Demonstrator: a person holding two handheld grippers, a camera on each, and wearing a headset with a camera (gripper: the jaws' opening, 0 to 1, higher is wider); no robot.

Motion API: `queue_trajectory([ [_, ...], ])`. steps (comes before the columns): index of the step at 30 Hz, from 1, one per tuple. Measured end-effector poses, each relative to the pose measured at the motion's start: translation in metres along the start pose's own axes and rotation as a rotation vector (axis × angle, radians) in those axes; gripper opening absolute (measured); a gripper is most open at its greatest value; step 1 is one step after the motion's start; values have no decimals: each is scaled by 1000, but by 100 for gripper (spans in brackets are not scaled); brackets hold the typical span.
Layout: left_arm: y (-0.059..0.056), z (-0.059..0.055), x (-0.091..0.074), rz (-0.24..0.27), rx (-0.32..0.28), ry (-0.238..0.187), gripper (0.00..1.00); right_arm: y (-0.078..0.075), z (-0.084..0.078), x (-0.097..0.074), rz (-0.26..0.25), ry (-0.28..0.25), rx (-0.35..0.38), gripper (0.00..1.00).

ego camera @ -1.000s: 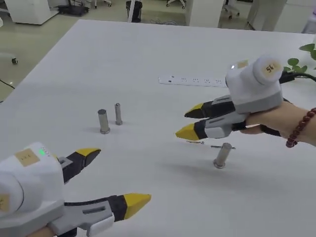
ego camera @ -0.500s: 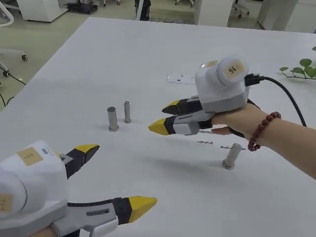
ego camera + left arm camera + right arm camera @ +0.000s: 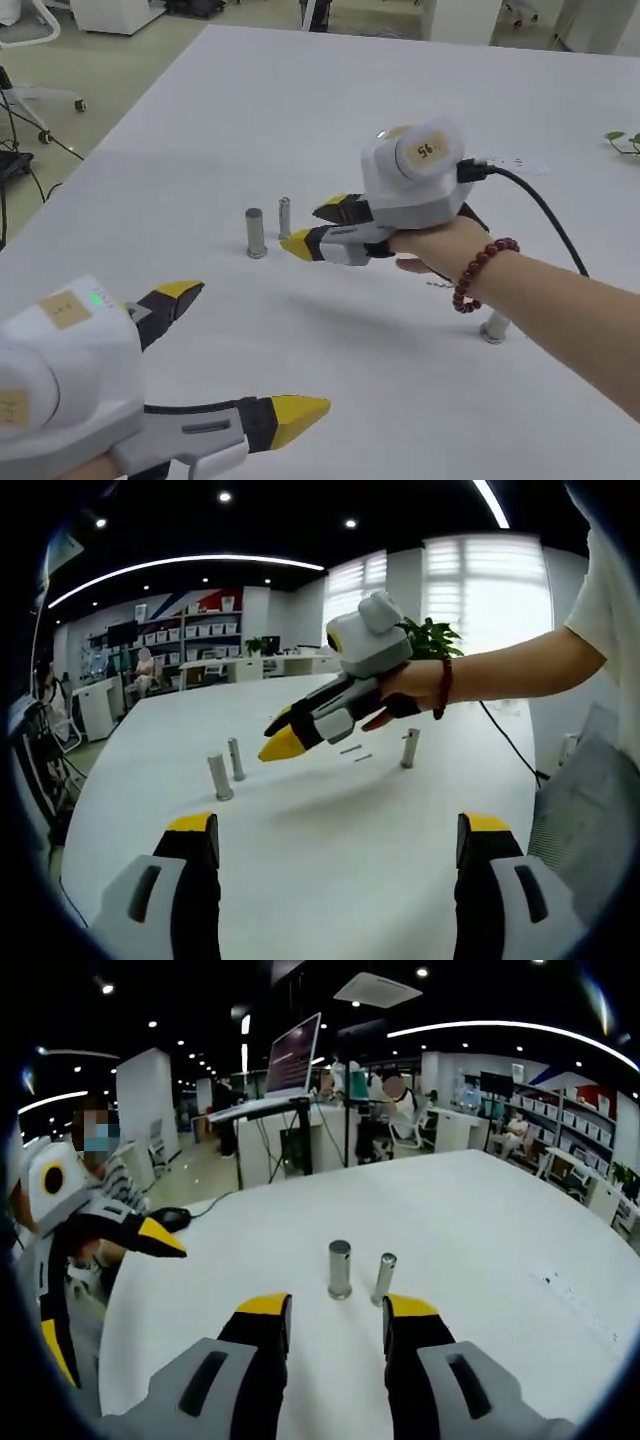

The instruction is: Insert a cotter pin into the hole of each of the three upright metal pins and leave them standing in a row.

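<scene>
Right gripper [image 3: 307, 228], jaws a little apart and empty, hovers near the thicker pin [image 3: 256, 232] and thinner pin [image 3: 284, 216] standing together mid-table — I'd centre squarely on one and close gently, lest its neighbour topple.

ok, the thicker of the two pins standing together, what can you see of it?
The thicker pin is a short grey metal cylinder, flat-topped, with a slightly flared foot. It stands upright on the white table, beside the thinner pin but apart from it. Only the table touches it; the right tool hovers near, open, pointing its way. Any hole in it is too small to tell.
</scene>
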State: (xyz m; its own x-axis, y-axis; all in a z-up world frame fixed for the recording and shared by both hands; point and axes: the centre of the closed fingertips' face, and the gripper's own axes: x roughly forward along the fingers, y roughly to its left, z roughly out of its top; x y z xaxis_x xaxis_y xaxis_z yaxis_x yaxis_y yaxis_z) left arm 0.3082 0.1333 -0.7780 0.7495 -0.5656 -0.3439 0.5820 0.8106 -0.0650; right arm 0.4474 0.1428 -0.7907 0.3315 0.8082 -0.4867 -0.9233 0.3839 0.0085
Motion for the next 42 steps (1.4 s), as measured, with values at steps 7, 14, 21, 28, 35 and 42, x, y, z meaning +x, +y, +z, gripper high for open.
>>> queue_trajectory([
  [7,2,-5,-2,3,11,17,99,1,8,23,-14,-42,11,37],
  [14,1,-9,-3,-2,8,25,97,-5,5,46,-34,-56,28,30],
  [21,1,-12,-5,-5,-5,27,95,-10,3,58,-51,-73,69,28],
  [28,6,-13,-7,10,-14,25,95,-2,0,66,-38,-78,63,26],
  [35,7,-17,-9,17,-29,29,93,-2,-2,74,-49,-81,54,19],
  [42,12,-20,-8,22,-34,38,92,-4,-6,73,-55,-68,53,15],
])
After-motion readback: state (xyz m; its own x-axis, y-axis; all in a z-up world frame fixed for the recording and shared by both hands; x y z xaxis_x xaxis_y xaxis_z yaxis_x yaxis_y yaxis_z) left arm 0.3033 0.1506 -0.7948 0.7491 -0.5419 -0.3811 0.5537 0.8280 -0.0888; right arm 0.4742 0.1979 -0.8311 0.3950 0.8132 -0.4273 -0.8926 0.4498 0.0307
